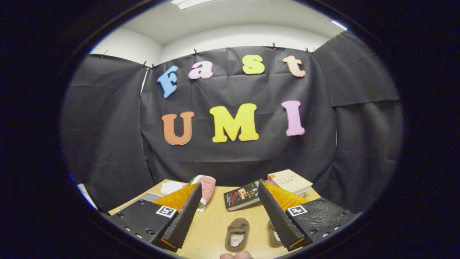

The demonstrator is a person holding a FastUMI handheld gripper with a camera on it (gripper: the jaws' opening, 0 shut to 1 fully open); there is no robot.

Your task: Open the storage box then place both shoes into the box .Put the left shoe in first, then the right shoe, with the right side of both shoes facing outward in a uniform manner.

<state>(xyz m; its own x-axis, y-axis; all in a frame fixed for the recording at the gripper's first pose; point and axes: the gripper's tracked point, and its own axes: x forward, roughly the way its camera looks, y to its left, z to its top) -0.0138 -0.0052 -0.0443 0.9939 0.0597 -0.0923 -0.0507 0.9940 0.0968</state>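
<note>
Two small brown shoes lie on the wooden table below my fingers. One shoe sits in the gap between the fingers, its opening facing up. The other shoe lies beside it and is partly hidden behind the right finger. My gripper hangs well above the table, open, with nothing between its fingers. The left finger stands apart from both shoes.
A dark book and a beige book lie at the far side of the table. A pink and white cloth bundle sits behind the left finger. A fingertip of a person shows at the near edge.
</note>
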